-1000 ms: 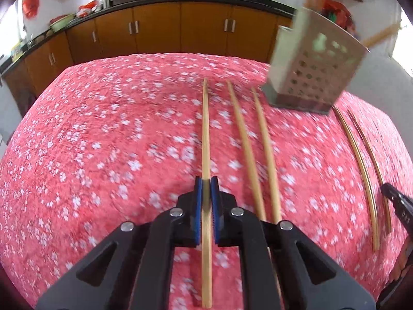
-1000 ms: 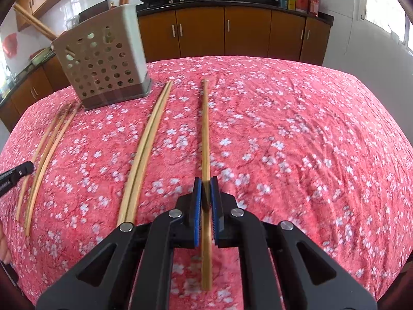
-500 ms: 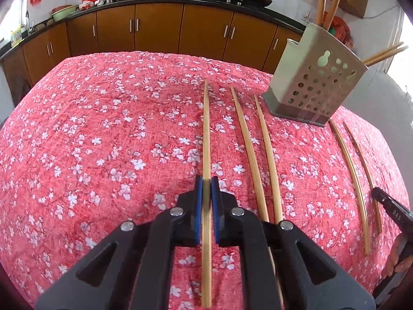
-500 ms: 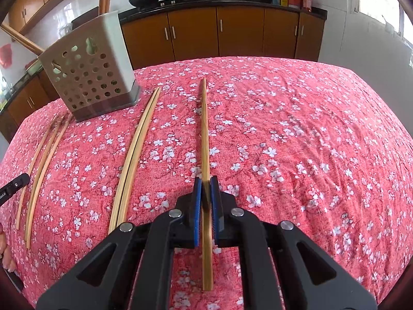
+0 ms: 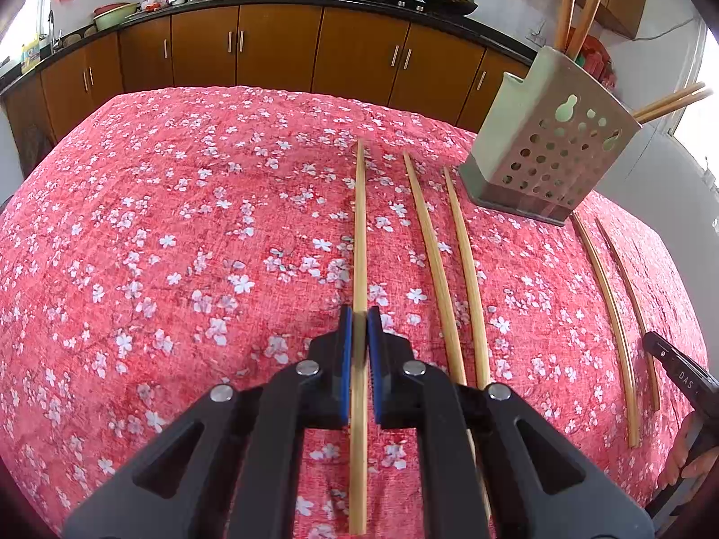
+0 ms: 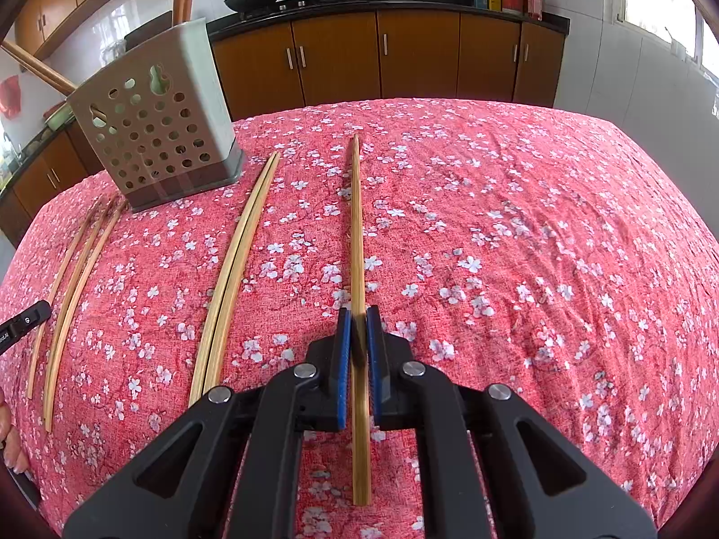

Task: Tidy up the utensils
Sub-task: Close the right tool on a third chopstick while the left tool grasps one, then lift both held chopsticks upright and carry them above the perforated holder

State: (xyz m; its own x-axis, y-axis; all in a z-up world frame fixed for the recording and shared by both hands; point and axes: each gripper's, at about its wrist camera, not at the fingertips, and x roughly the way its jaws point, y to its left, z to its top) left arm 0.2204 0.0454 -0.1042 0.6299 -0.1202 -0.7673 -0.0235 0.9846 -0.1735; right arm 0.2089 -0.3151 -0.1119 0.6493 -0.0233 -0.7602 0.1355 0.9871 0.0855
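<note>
My left gripper (image 5: pixel 359 320) is shut on a bamboo chopstick (image 5: pixel 359 224) that runs straight ahead between the blue pads over the red floral tablecloth (image 5: pixel 157 247). Two loose chopsticks (image 5: pixel 431 242) lie just right of it. The grey perforated utensil holder (image 5: pixel 548 152) stands far right with chopsticks inside. In the right wrist view my right gripper (image 6: pixel 358 320) is shut on another chopstick (image 6: pixel 356 224). A close pair of chopsticks (image 6: pixel 238 260) lies to its left, and the holder (image 6: pixel 153 125) stands at the far left.
Two more chopsticks (image 5: pixel 606 296) lie right of the holder, near the other gripper's black tip (image 5: pixel 674 368). Thin chopsticks (image 6: pixel 76 287) lie at the far left beside a black tip (image 6: pixel 22 323). Brown cabinets (image 5: pixel 269 49) and a counter with woks stand beyond the table.
The left wrist view has rolled slightly and steadied, so the holder is now sharp and lower right. The right wrist view shifted a little. Both grippers stay shut on their chopsticks.
</note>
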